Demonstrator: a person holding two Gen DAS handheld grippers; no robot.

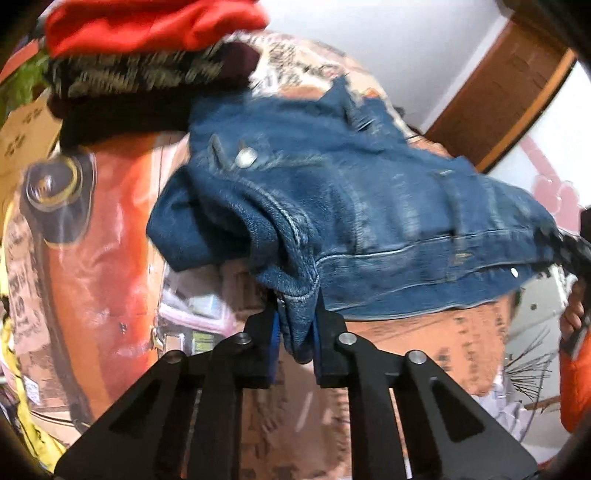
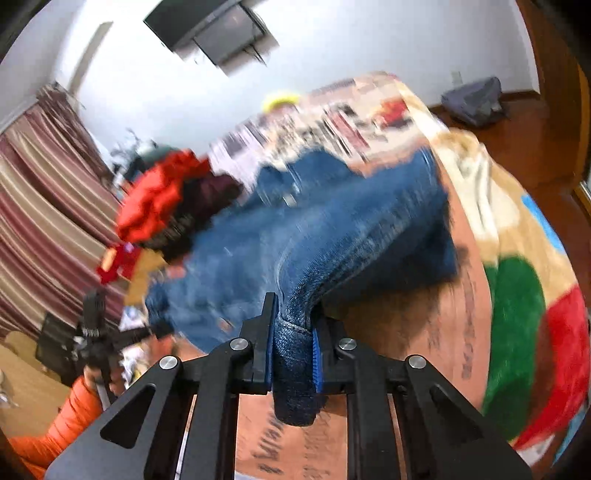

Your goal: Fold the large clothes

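Room: white walls, a wooden floor (image 2: 546,147), striped curtains (image 2: 44,206) on one side and a dark screen (image 2: 210,29) high on the wall.
Surface: a bed cover (image 1: 110,240) printed in orange with text and pictures; in my right view it also shows green and red patches.
Jeans: the blue jeans (image 1: 351,221) hang between my two tongs, lifted over the cover, with the metal button (image 1: 246,158) turned to my left camera.
Left tongs: my left gripper (image 1: 295,325) is clenched on a fold of denim at a seam; the cloth bunches between the blue pads.
Right tongs: my right gripper (image 2: 293,350) is clenched too, on a thick roll of denim that sticks out below the fingers.
Pile: a red garment (image 1: 147,26) lies on top of a dark patterned one (image 1: 140,74) on the cover, just beside the jeans; I cannot tell if they touch.
Other: an orange sleeve (image 2: 55,417) is visible low in my right view.
Sharpness: both views are blurred, so small details are not clear.
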